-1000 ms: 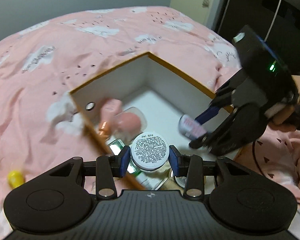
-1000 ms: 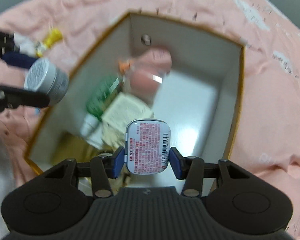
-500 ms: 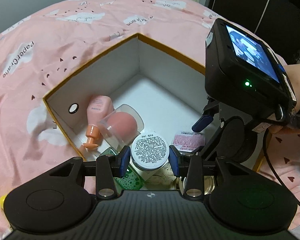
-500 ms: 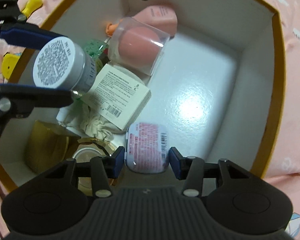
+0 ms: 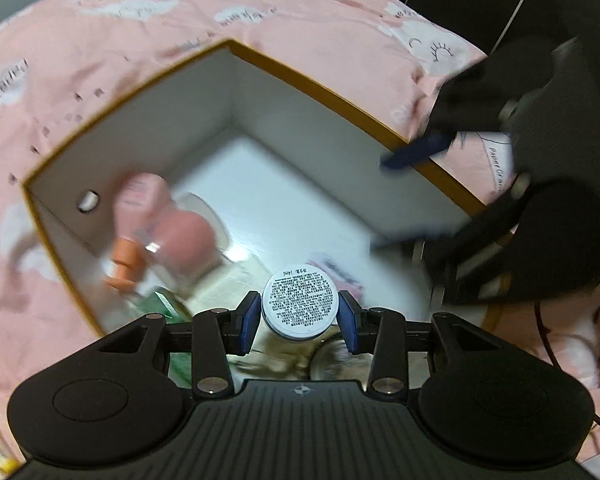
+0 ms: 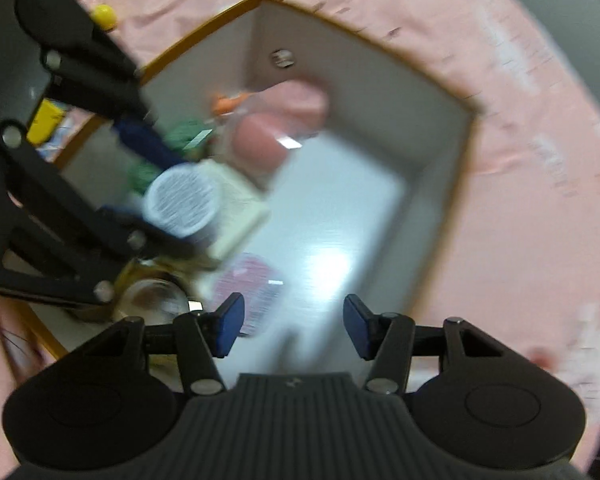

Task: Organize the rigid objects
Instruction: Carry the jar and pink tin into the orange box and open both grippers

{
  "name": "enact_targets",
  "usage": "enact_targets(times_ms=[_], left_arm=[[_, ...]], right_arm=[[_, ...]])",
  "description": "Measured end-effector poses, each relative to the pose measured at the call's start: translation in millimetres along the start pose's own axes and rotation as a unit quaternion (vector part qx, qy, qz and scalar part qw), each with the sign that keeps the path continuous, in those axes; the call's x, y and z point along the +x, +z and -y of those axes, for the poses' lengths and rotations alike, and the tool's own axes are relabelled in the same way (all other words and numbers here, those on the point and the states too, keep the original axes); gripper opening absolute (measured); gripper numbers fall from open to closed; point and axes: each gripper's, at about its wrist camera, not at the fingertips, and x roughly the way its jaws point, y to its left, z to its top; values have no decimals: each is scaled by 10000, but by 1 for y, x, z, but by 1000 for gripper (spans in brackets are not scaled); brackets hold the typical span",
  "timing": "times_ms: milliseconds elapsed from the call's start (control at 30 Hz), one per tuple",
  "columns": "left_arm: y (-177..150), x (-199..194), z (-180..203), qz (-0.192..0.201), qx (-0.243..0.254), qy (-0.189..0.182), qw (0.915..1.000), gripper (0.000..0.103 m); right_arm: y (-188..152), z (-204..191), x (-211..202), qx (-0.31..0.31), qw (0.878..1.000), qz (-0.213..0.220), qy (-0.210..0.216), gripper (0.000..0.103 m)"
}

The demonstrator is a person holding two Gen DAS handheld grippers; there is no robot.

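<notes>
My left gripper (image 5: 299, 316) is shut on a small round jar (image 5: 299, 306) with a white printed label, held low over the near corner of an open white box with an orange rim (image 5: 328, 92). The right wrist view shows the same jar (image 6: 182, 202) at the left. My right gripper (image 6: 294, 320) has nothing between its blue pads and its jaws are opening. It hangs over the box floor. A pink mint tin (image 6: 252, 284) lies flat on that floor just beyond the right gripper's fingertips, also visible as the mint tin (image 5: 332, 270).
Inside the box lie a pink bottle (image 5: 140, 196), a pink sponge in a clear case (image 5: 188, 236), a green item (image 6: 144, 172), a cream carton (image 6: 236, 208) and a glass jar (image 6: 152, 296). The box rests on a pink bedspread (image 5: 100, 60). A yellow object (image 6: 104, 14) lies outside.
The right gripper let go of the mint tin, which now lies on the box floor, and pulled back up. The left gripper sank lower over the box with the jar.
</notes>
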Motion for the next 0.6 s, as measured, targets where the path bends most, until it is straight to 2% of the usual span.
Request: enact_targets(times_ms=[33, 100, 200, 300, 600], left_arm=[[0, 3, 3, -28, -40, -69, 10000, 46], [2, 13, 9, -97, -172, -256, 9995, 46], [3, 26, 19, -224, -277, -491, 9982, 46], [4, 40, 27, -345, -353, -557, 9972, 46], [10, 68, 36, -592, -411, -686, 9950, 46]], right_arm=[[-4, 4, -7, 49, 9998, 100, -151, 38], [-11, 14, -20, 288, 9991, 297, -89, 31], [-18, 26, -31, 730, 9960, 502, 143, 30], [-20, 28, -31, 940, 9933, 633, 217, 30], [-17, 29, -19, 1029, 9917, 684, 349, 37]])
